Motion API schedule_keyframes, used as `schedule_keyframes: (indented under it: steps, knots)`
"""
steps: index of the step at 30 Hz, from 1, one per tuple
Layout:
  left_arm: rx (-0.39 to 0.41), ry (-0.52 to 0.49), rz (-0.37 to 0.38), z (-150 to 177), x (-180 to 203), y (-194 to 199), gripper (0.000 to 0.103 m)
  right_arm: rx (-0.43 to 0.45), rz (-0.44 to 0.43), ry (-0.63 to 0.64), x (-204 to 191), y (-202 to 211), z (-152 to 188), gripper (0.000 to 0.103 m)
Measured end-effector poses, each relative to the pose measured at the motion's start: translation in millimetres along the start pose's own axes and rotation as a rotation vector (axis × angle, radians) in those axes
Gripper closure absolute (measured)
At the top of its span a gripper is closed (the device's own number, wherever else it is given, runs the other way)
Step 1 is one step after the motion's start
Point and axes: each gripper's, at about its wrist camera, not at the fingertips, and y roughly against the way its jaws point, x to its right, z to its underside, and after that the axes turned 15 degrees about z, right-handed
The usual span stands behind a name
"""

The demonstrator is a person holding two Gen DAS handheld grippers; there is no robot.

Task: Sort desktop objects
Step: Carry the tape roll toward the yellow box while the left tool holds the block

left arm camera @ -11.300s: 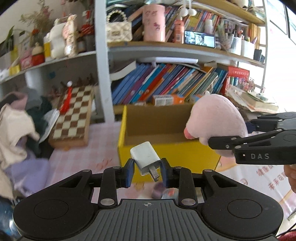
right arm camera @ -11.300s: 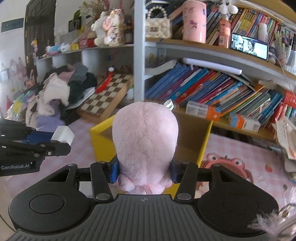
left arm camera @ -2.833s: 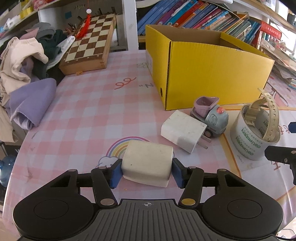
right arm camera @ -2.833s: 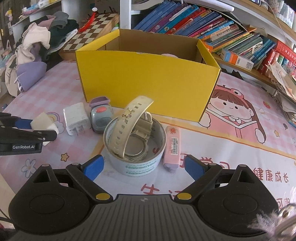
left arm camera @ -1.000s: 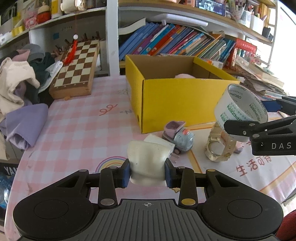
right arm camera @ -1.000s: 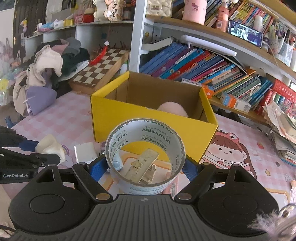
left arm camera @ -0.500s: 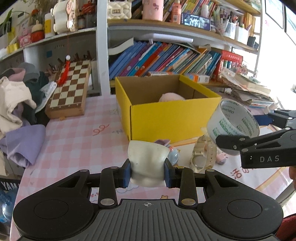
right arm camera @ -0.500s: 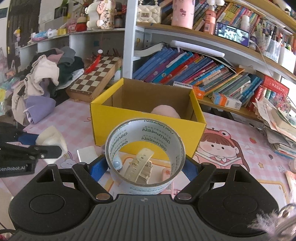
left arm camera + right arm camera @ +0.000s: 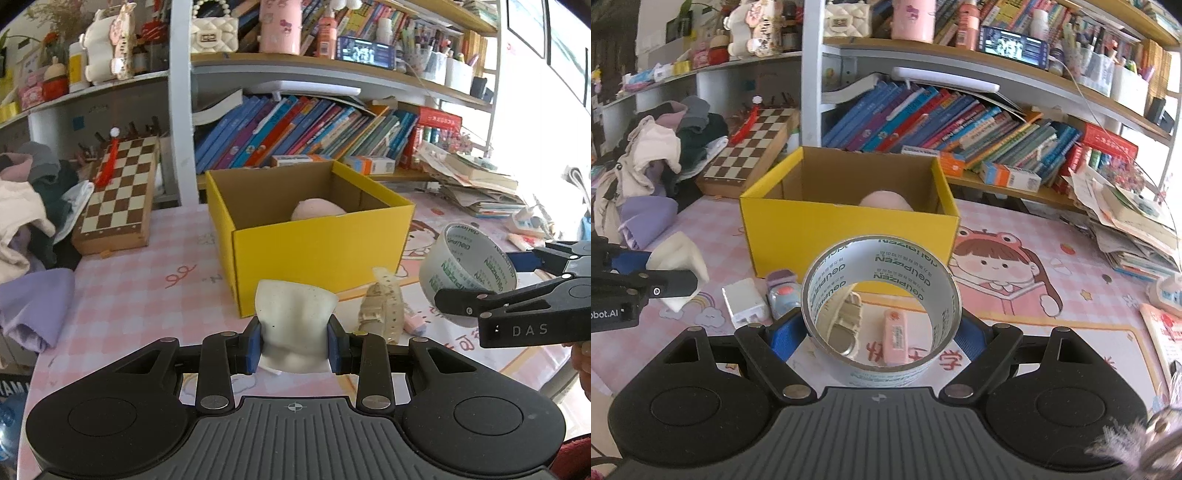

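Note:
My left gripper (image 9: 294,345) is shut on a squashed white foam block (image 9: 295,321), held above the table in front of the yellow box (image 9: 317,247). My right gripper (image 9: 881,341) is shut on a roll of clear tape (image 9: 881,314), lifted off the table; the same tape roll (image 9: 467,271) shows at the right of the left wrist view. A pink plush (image 9: 886,201) lies inside the yellow box (image 9: 849,236). On the table lie a beige watch (image 9: 846,319), a pink eraser (image 9: 895,338), a white charger (image 9: 744,302) and a small toy truck (image 9: 783,291).
A chessboard (image 9: 118,195) leans at the back left beside a heap of clothes (image 9: 653,155). Rows of books (image 9: 942,129) fill the shelf behind the box. Stacked papers (image 9: 1134,229) lie at the right edge of the table.
Both grippers have risen further and moved nearer the yellow box, carrying the foam block and the tape roll. The watch stays on the table where the tape left it.

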Motion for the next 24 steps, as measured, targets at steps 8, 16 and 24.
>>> schedule_keyframes:
  steps: [8, 16, 24]
  knots:
    - [-0.004, -0.012, 0.029, -4, 5, -7, 0.071, -0.023, 0.027, -0.02, 9, -1, 6, 0.02]
    - [-0.007, -0.016, 0.046, -9, 8, -14, 0.071, -0.035, 0.018, -0.018, 13, -10, 1, 0.02]
    - [0.01, -0.006, 0.032, -23, 8, -23, 0.071, -0.011, -0.012, -0.004, 18, -22, -15, 0.02]
